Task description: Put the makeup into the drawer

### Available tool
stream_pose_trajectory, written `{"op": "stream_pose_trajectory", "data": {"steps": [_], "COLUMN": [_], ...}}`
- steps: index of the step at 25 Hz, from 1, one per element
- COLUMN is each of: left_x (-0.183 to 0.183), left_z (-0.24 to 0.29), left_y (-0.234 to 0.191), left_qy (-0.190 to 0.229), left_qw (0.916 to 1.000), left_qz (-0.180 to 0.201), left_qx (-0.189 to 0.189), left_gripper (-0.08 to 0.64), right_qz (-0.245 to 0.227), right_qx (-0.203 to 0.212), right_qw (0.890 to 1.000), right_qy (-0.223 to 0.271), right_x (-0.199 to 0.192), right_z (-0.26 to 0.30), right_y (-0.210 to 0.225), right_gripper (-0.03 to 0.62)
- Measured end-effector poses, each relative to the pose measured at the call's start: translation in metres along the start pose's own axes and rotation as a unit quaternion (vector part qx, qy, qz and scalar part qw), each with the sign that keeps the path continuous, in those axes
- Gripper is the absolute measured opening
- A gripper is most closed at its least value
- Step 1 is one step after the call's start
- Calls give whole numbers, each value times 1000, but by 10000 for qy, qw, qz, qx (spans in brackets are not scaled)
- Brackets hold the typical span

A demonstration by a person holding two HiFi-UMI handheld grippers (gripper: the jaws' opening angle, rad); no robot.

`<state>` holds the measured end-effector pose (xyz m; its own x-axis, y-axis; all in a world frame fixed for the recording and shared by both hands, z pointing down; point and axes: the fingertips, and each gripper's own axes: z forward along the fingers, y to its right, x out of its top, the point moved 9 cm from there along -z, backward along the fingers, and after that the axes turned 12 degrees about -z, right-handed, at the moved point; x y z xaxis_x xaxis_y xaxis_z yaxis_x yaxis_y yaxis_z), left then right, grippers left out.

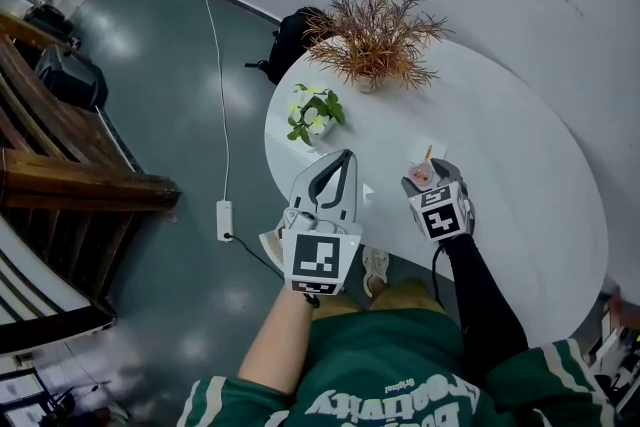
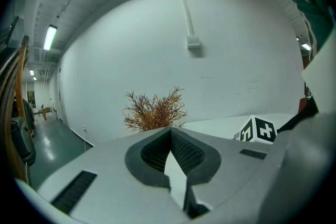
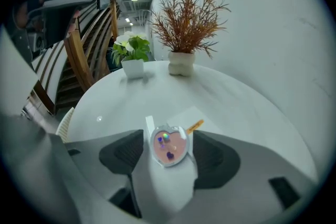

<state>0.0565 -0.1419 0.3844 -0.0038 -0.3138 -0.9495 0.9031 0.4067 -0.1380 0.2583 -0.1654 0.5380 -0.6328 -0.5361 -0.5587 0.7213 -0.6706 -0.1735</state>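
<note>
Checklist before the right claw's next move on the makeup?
1. Right claw open: ok, pads stand apart.
2. Heart-shaped compact between its pads: ok, flat on the table, not yet gripped.
3. Orange stick clear of the grip: cannot tell, it lies close beside the compact.
4. Left claw shut and empty: ok.
5. Drawer in sight: cannot tell, no view plainly shows one.

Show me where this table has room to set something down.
Free: the table right of the dried plant and heart compact; also the middle between green plant and compact. Crowded: the near edge, under the left gripper and right gripper.
</note>
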Motion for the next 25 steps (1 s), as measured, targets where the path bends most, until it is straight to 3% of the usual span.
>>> {"op": "stream_pose_trajectory", "data": {"steps": [7,13,19,25], "left_x": [-2,-2,7,25], "left_z": [1,-5,-12,-20], "left_y": [-4,-6,-6,-4], "left_qy": [-9,21,162,446], "left_qw": [10000,10000,9998,9989], "left_qz": [-27,-46,-55,-64], "left_qx": [-7,39,84,113], "left_gripper": [0,0,0,0], "right_qz": [-833,-812,-685,-513], "right_qx": [-303,-319,-648,-1060], "right_qw": [9961,9959,9919,9799], "right_qy": [32,228,855,1608], "right_x": [-2,-1,20,50], "right_z": [3,-9,-45,-98], "right_y": [-13,-8,3,18], "right_gripper": [238,235,235,235]}}
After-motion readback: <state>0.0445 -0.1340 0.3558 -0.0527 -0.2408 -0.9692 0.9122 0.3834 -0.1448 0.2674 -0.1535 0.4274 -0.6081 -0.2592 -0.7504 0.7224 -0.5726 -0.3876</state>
